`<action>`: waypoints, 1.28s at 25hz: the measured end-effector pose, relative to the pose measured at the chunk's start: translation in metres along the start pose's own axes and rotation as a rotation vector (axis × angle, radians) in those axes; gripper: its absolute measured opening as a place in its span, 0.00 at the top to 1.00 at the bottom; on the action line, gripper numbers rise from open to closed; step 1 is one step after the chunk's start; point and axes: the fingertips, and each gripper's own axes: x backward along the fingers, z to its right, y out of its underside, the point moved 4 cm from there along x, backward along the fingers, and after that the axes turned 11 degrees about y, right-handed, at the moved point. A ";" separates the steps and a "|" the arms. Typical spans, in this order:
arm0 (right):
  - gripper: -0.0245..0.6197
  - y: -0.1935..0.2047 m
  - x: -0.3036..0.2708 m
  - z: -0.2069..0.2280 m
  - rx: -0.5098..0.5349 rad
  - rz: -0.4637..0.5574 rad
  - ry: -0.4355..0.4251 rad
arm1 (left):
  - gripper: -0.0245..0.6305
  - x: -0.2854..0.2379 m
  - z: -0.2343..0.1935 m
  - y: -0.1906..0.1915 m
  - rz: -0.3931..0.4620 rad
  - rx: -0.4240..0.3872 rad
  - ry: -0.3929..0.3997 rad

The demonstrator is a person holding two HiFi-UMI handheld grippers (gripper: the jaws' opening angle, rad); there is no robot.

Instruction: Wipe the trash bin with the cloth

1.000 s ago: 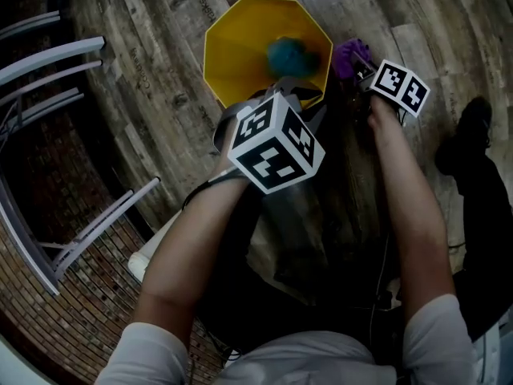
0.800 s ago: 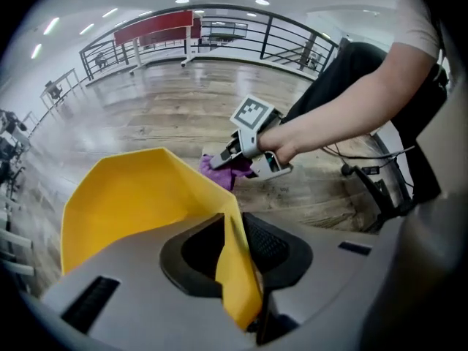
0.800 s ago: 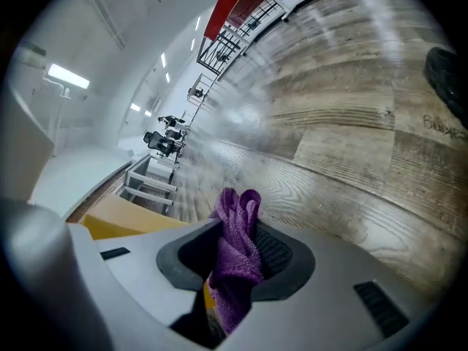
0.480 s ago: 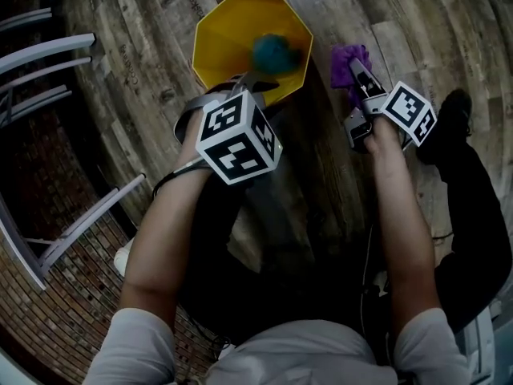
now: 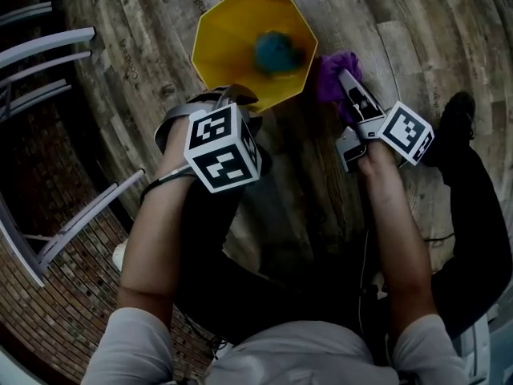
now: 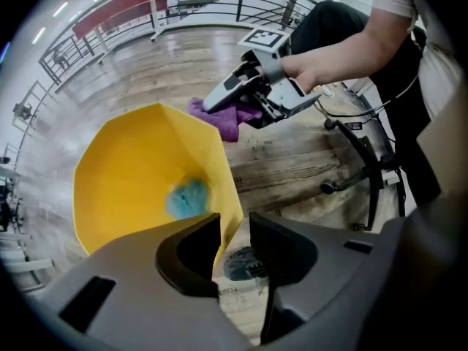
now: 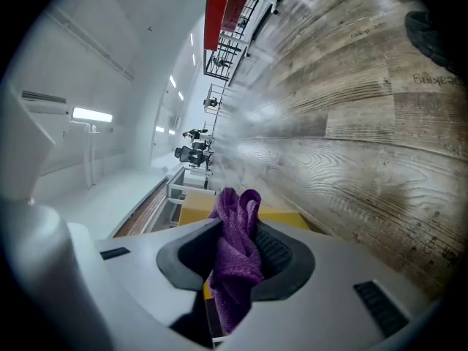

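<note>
A yellow eight-sided trash bin [image 5: 232, 42] stands open on the plank floor, with a teal lump [image 5: 276, 50] lying inside. My left gripper [image 5: 234, 101] points straight down at the bin's near rim. Its jaws have just been opening. In the left gripper view [image 6: 234, 241] the yellow wall's edge [image 6: 228, 218] runs into the gap, and neither pad presses on it. My right gripper [image 5: 346, 85] is shut on a purple cloth [image 5: 330, 72], just right of the bin's rim. The cloth [image 7: 238, 240] bunches between its pads, with the bin [image 7: 285, 218] right behind.
Grey metal chair rails [image 5: 48, 50] stand at the left, above a brick-patterned strip [image 5: 68, 295]. A dark shoe [image 5: 458, 111] rests on the floor at the right. A black metal frame with a cable [image 6: 365, 159] stands near the bin.
My left gripper slid left along the bin's near rim. My right gripper rose with the cloth and now sits closer to the bin's right side.
</note>
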 end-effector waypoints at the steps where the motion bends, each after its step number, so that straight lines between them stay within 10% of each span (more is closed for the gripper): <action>1: 0.78 -0.001 -0.003 0.000 -0.004 -0.003 0.001 | 0.78 -0.004 -0.006 0.003 -0.013 0.020 -0.004; 18: 0.78 -0.017 0.009 -0.035 -0.009 0.074 -0.080 | 0.91 -0.013 -0.012 -0.038 0.104 -0.023 -0.063; 32: 0.78 -0.011 -0.037 0.020 0.003 0.028 0.063 | 0.93 -0.012 -0.002 -0.058 0.162 -0.095 -0.053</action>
